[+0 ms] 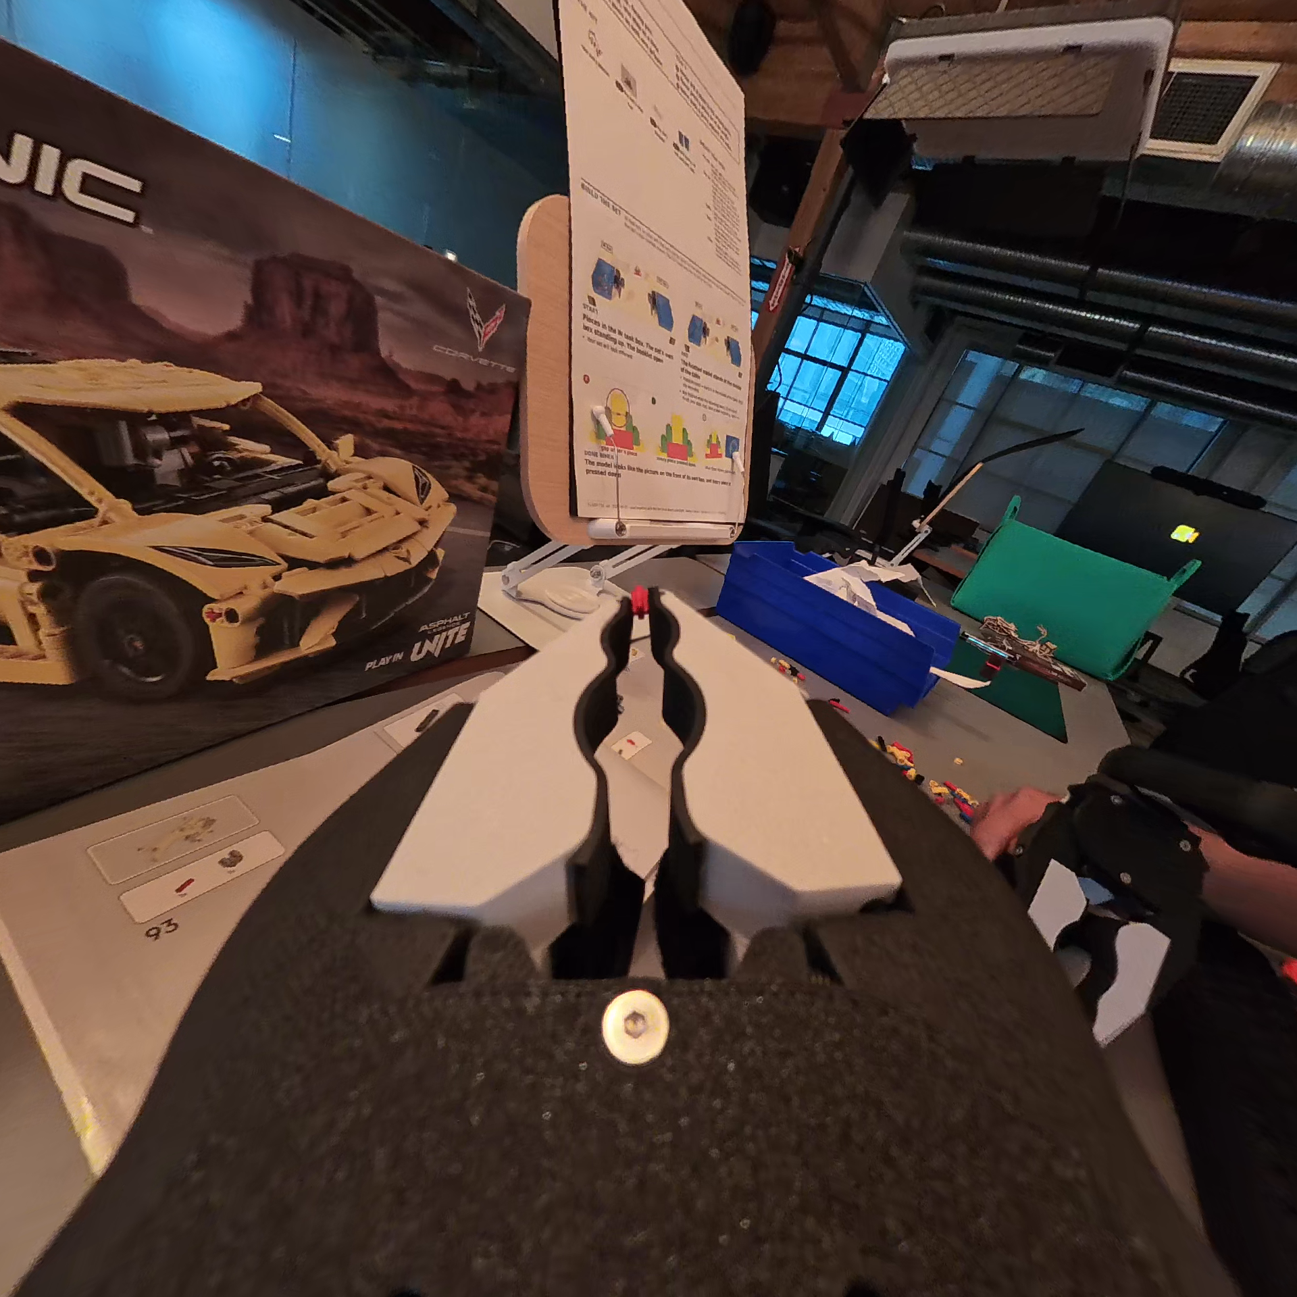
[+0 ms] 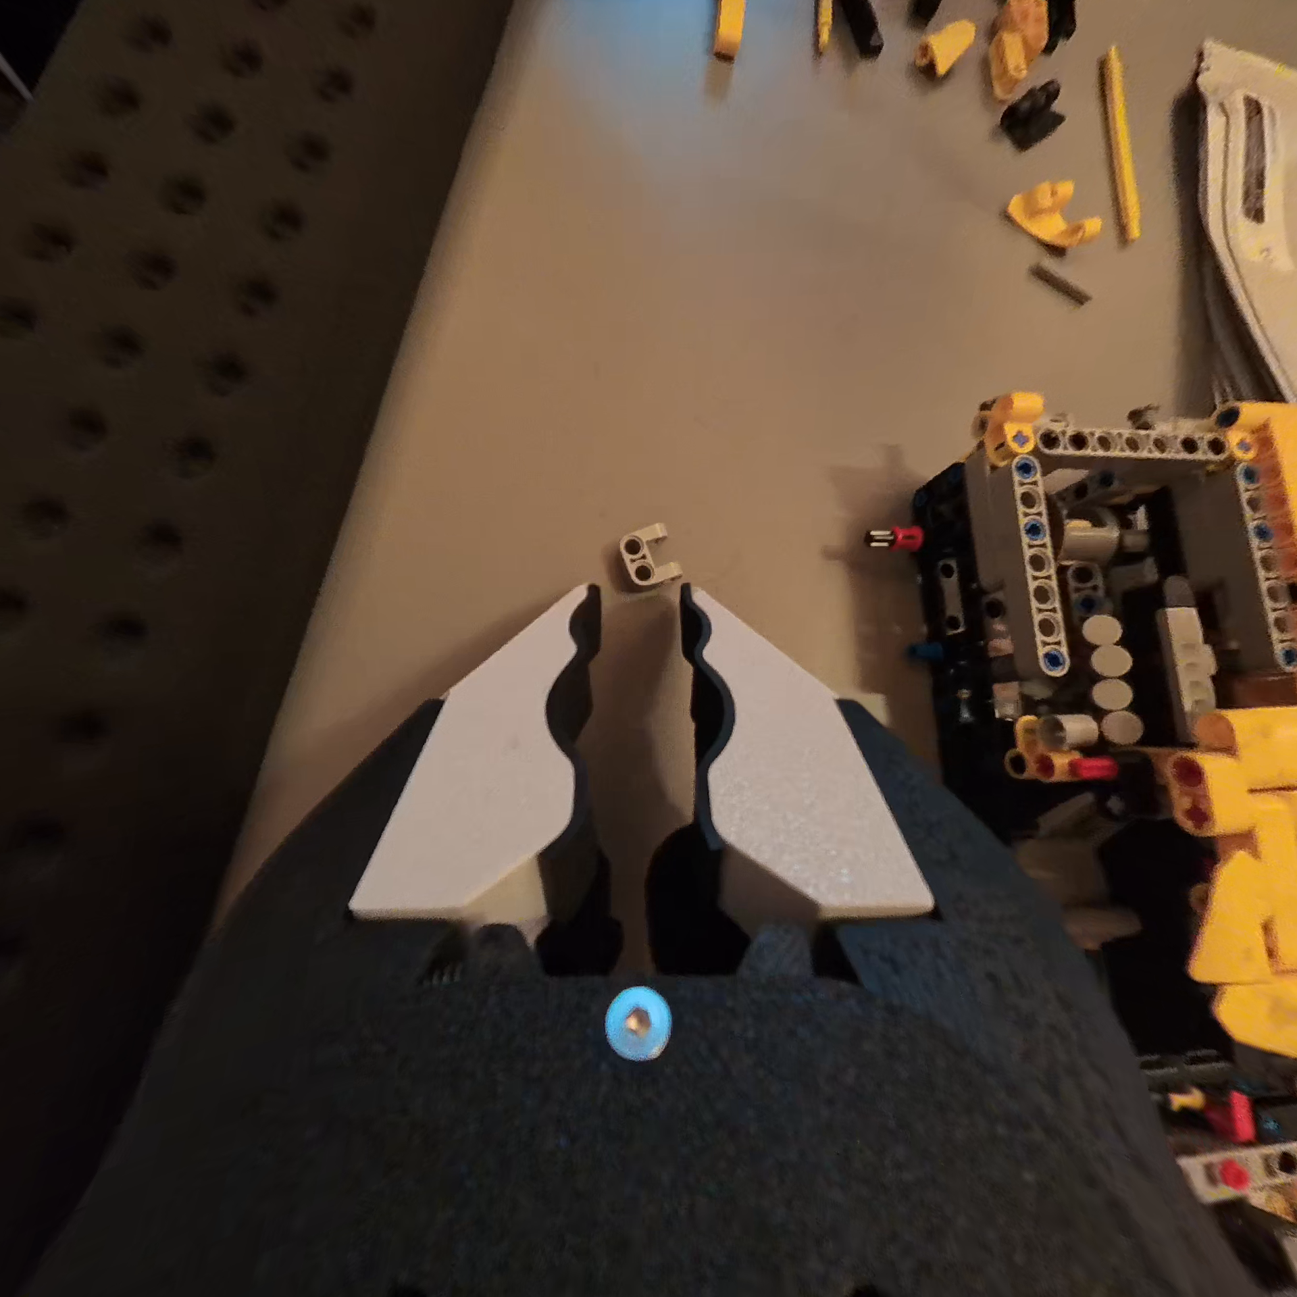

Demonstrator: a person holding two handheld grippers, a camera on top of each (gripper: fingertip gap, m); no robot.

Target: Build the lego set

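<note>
Right wrist view looks down on a grey table (image 2: 632, 351) where the half-built model (image 2: 1123, 632) stands at the right: a grey beam frame with blue pins, black structure below it and yellow panels at the near end. No finished body shows on it, so I judge the build partly done with much left. Loose yellow and black parts (image 2: 1018, 91) lie scattered at the far edge, well apart from the model. A small grey connector (image 2: 649, 556) lies alone on the table just beyond the right gripper (image 2: 640, 596), whose jaws stand apart and empty, lined up on either side of it. It looks like the next part to pick.

Left wrist view shows the left gripper (image 1: 639, 605) clenched on a small red pin (image 1: 639, 600) at its very tips, raised above the open manual (image 1: 175, 877). The set's box (image 1: 245, 435) stands behind, with a blue bin (image 1: 828, 632) and more loose pieces (image 1: 912, 765) to the right. The pin is not yet seated in the model.
</note>
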